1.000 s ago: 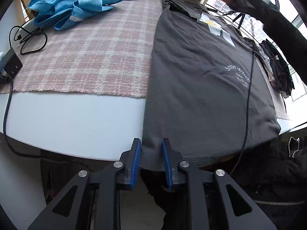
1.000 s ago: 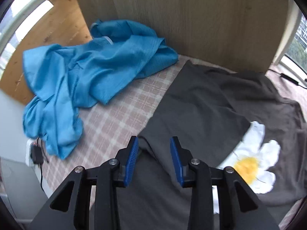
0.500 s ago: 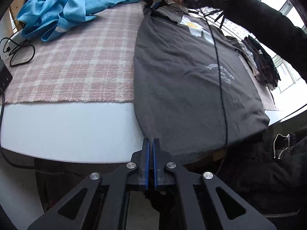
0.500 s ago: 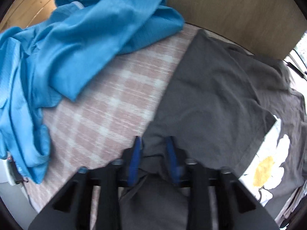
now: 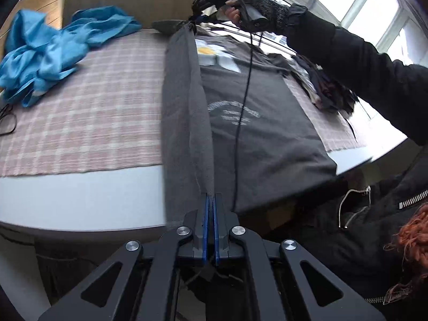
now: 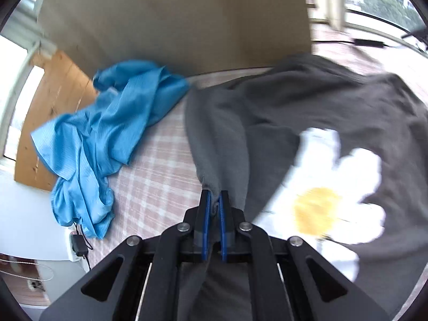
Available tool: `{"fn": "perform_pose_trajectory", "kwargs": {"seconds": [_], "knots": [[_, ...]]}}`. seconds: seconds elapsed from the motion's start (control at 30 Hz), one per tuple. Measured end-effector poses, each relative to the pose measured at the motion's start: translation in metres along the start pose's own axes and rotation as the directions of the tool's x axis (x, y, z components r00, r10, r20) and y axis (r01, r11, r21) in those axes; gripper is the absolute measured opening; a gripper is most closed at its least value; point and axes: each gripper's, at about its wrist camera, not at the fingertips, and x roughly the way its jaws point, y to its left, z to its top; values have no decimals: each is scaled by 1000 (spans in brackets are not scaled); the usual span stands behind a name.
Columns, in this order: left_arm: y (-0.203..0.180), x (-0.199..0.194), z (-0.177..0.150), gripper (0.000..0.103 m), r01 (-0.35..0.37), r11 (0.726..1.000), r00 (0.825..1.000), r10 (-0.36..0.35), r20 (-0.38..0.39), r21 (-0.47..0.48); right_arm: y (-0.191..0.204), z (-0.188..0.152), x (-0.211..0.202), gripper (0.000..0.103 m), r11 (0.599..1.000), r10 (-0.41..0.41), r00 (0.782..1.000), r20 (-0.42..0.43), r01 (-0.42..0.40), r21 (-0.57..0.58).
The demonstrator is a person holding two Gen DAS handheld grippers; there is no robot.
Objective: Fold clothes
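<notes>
Dark grey cotton T-shirt (image 5: 256,123) with a daisy print lies along the table (image 5: 80,195), its left edge lifted taut between my left gripper (image 5: 210,208), clamped on the hem, and my right gripper (image 6: 213,208), closing on the shoulder end.

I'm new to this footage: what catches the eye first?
The grey T-shirt on the checked cloth, its left edge lifted taut between the left gripper and right gripper. A big daisy print near its collar, and a crumpled blue garment beyond.
</notes>
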Motion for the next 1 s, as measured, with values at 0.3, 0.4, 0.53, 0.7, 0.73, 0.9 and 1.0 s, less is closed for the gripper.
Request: {"fn": "perform_pose_trajectory", "kwargs": {"seconds": [0.3, 0.4, 0.53, 0.7, 0.73, 0.9, 1.0], "knots": [[-64, 55, -7, 5, 67, 997, 983, -61, -172, 29, -77, -16, 11, 17, 997, -68, 994, -86, 72, 43], [-67, 36, -21, 7, 40, 999, 985, -37, -169, 15, -82, -19, -10, 25, 997, -40, 997, -59, 44, 61], [-42, -1, -40, 10, -45, 996, 989, 34, -141, -80, -83, -30, -59, 26, 996, 63, 998, -6, -63, 62], [5, -12, -45, 15, -143, 975, 981, 118, -152, -167, -73, -64, -108, 28, 994, 110, 994, -8, -110, -19], [10, -9, -40, 15, -143, 975, 981, 117, -154, -172, -71, -70, -115, 28, 993, 111, 994, -15, -111, -27], [13, -7, -7, 15, -72, 992, 992, 60, -111, -104, -52, -92, -158, 28, 991, 94, 995, -24, -95, -92], [9, -12, 22, 19, -55, 998, 995, 53, -79, -19, -20, -84, -187, 28, 980, 29, 999, 17, -25, -200]]}}
